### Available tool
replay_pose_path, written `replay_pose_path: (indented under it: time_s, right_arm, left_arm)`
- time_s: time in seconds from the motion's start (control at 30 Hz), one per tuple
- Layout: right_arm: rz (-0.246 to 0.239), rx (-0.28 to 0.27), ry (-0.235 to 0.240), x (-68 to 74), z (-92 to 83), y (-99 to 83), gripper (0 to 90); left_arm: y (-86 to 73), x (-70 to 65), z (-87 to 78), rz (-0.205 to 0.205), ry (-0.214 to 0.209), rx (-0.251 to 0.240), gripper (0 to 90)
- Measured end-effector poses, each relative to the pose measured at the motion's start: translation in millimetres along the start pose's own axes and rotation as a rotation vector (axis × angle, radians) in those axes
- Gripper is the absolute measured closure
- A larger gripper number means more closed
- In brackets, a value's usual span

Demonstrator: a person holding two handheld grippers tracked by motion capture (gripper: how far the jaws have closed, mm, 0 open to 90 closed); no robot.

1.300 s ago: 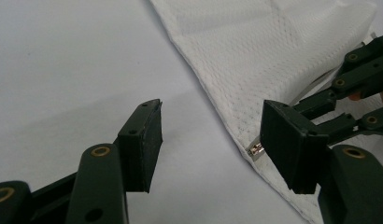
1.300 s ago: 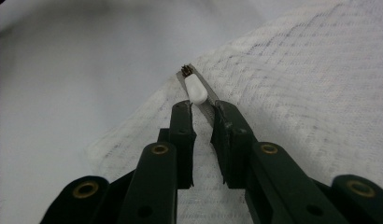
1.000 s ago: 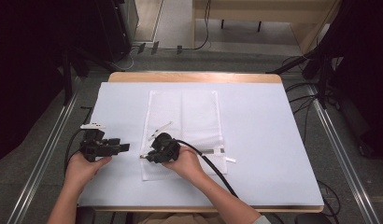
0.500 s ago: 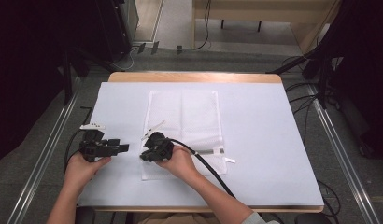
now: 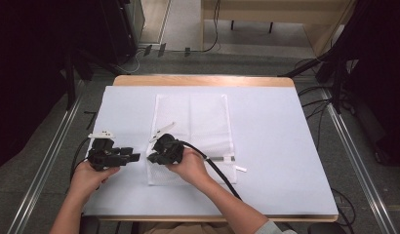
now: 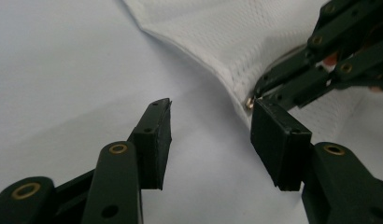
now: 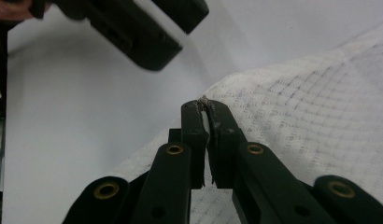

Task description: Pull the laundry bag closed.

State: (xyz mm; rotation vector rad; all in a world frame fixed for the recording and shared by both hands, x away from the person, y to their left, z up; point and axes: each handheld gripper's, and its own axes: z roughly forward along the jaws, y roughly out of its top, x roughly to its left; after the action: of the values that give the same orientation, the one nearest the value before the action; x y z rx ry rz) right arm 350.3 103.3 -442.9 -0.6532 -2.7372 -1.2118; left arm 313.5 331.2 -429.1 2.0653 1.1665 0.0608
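At the left of the high view, the person's left hand [image 5: 93, 174] holds the left gripper [image 5: 132, 157] low over the white-covered surface [image 5: 266, 146], with a black cable looping from it toward the surface's left edge. In the left gripper view its jaws stand spread well apart with only bare white covering between them, and they point at the near-left edge of a white mesh bag [image 6: 236, 42], which sits just beyond the jaw tips. Just to the right, the right gripper [image 5: 152, 157] faces the left one, the two sets of tips near each other but apart. The right hand [image 5: 188, 165] grips its body, and a thick black cable [image 5: 220, 170] runs back along the forearm toward the near edge. In the right gripper view the jaws are pressed together on the hem of the mesh bag [image 7: 320, 107], a thin sliver of white fabric showing between the pads, and the cloth rises slightly toward that pinch. The mesh bag [image 5: 198, 122] lies flat in the middle of the surface, stretching from near the far edge down to the right hand, folded lines visible across it. Along its near-right edge runs a dark zipper strip [image 5: 222, 158], with a small white tab [image 5: 240, 168] just beyond it on the covering. The right part of the surface is bare white.
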Motion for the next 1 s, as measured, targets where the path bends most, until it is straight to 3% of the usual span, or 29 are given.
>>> replay_pose_path:
  time_s: [0.17,0.37,0.53,0.7,1.0]
  right_arm:
    - [-0.023,-0.018,-0.029,3.1,-9.6,6.1,87.6]
    - [-0.017,-0.034,-0.007,5.4,-12.0,7.8,87.6]
    - [-0.014,-0.047,0.012,6.9,-14.0,8.5,87.6]
    - [-0.023,-0.034,0.047,6.2,-14.8,7.7,87.6]
    - [-0.033,-0.019,0.061,6.6,-13.9,7.3,87.6]
  left_arm:
    - [1.5,-5.7,5.5,0.027,-0.047,0.028,49.5]
    - [3.3,-12.0,12.3,0.041,-0.090,0.061,54.9]
    - [4.0,-15.8,21.6,0.069,-0.088,0.119,65.4]
    - [3.9,-16.0,23.4,0.082,-0.093,0.130,73.8]
    - [5.1,-17.4,28.2,0.105,-0.097,0.144,76.2]
